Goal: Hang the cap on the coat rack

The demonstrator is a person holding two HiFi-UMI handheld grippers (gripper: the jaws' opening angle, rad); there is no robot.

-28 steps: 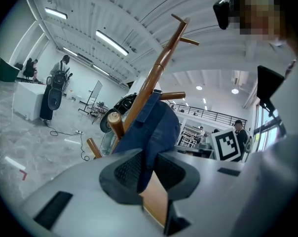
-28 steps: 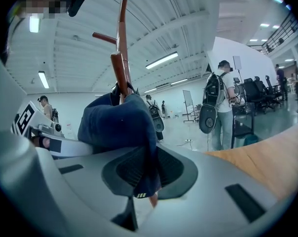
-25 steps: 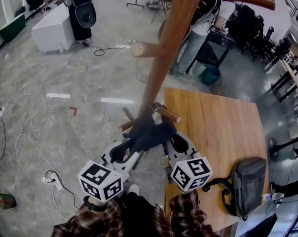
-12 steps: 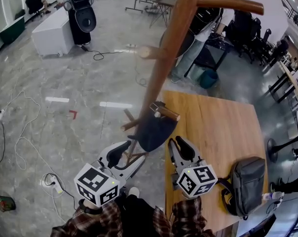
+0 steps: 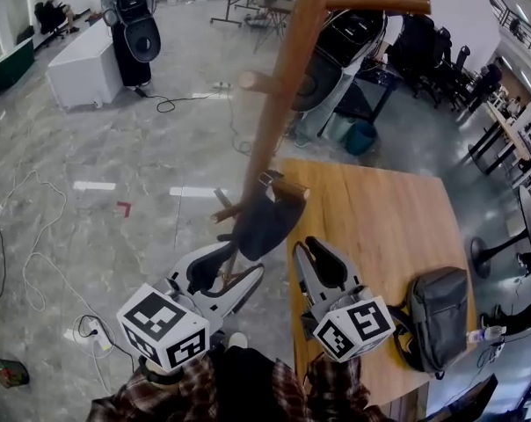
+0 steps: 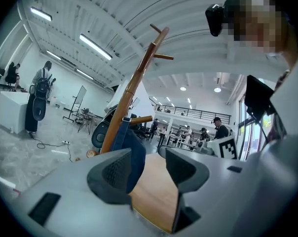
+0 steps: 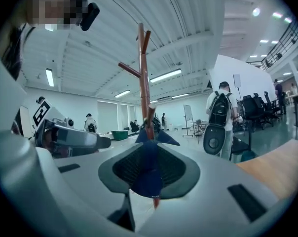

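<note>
The wooden coat rack (image 5: pixel 279 86) rises from the floor at the table's left edge. A dark blue cap (image 5: pixel 264 222) hangs from one of its low pegs, free of both grippers. My left gripper (image 5: pixel 214 266) is just below and left of the cap. Its jaws have just been opening and nothing is between them. In the left gripper view the cap (image 6: pixel 134 157) shows past the left jaw, with the rack (image 6: pixel 134 83) behind it. My right gripper (image 5: pixel 318 253) is open over the table edge, to the cap's lower right. Its view frames the cap (image 7: pixel 148 152) beyond the pads.
A wooden table (image 5: pixel 380 236) lies at right with a grey bag (image 5: pixel 437 315) on it. A person with a backpack (image 5: pixel 345 51) stands beyond the rack beside a teal bin (image 5: pixel 358 137). Cables (image 5: pixel 19 262) trail over the floor at left, and a white counter (image 5: pixel 81 60) stands far left.
Both grippers held the cap at the peg a second ago. They have since let go and drawn back toward me, and the cap is left hanging on the peg.
</note>
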